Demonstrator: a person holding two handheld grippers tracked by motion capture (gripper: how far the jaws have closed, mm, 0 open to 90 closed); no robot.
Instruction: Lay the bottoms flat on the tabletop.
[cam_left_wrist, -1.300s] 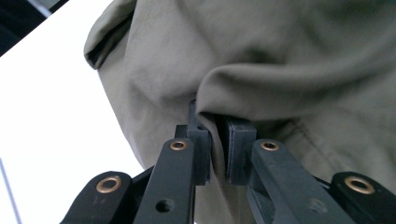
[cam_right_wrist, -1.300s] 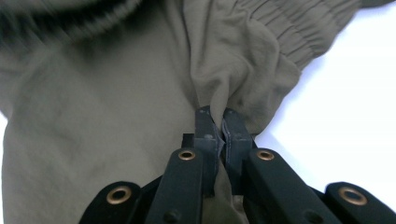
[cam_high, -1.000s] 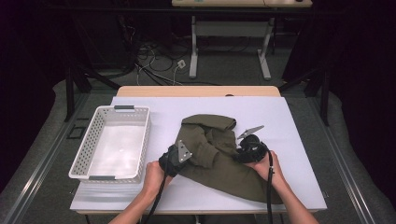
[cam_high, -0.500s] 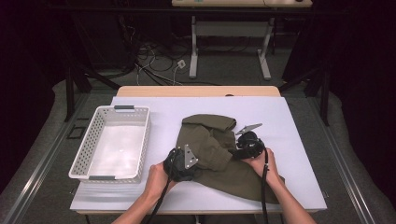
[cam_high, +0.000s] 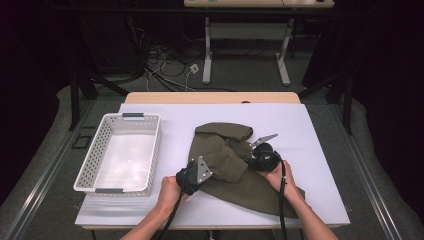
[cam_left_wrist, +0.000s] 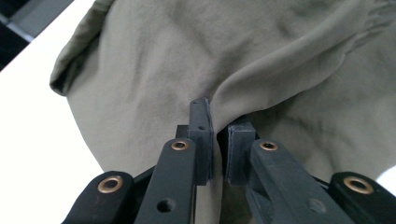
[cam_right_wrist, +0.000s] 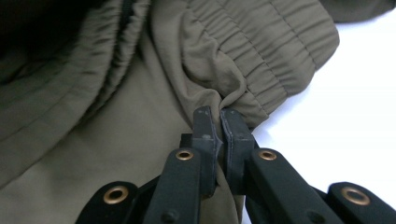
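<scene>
My 2 tongs have just been closing and now pinch the trousers: left tongs on a fold at 8 o'clock, right tongs by the waistband at 3. Trousers lie mid-surface, basket at 9.

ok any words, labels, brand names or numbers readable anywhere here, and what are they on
None: no text can be read in any view.
Olive garment: plain cloth with an elastic hem, no tag or print showing.
White basket: perforated walls and dark handles, no label.
Left gripper and right gripper, both shut on the garment: black jaws with brass rivets, no markings.
White table cover: blank.
</scene>
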